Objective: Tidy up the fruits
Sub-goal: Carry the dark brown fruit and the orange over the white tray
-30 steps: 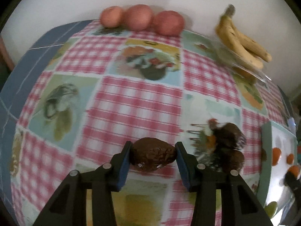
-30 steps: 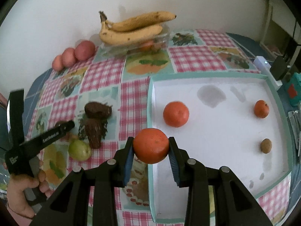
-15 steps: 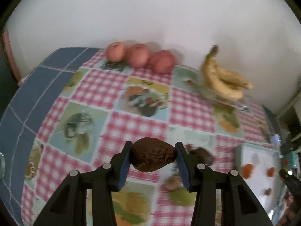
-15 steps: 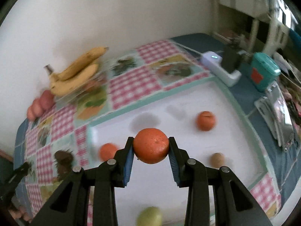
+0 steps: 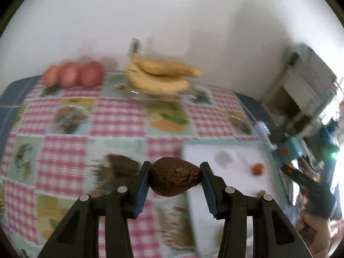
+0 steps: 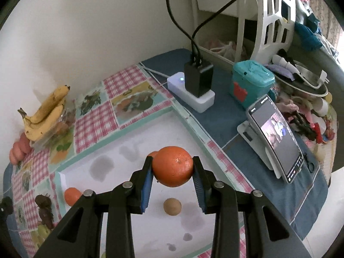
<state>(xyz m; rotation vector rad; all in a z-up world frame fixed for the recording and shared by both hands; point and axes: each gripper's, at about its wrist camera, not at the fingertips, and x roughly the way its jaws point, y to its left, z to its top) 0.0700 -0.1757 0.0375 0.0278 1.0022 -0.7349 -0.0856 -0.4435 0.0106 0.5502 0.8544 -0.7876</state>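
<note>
My left gripper [image 5: 175, 177] is shut on a dark brown wrinkled avocado [image 5: 175, 177], held above the checked tablecloth near the left rim of the white tray [image 5: 236, 150]. My right gripper [image 6: 173, 169] is shut on a large orange [image 6: 173, 168], held above the white tray [image 6: 133, 146]. In the tray lie a smaller orange [image 6: 72, 195], another orange partly hidden behind the held one [image 6: 153, 153], and a small brown round fruit [image 6: 172, 206]. Dark avocados [image 6: 44, 206] and a green fruit [image 6: 43, 229] lie on the cloth left of the tray.
Bananas [image 5: 159, 77] on a clear dish and three red-orange fruits [image 5: 73, 76] stand by the back wall. Right of the tray are a white power strip with charger [image 6: 193, 90], a teal box [image 6: 251, 83] and a phone on a stand [image 6: 275, 137].
Both grippers have swung to the right while holding their fruit. The left view now reaches the tray. The right view now faces the tray's far right corner and the clutter beyond.
</note>
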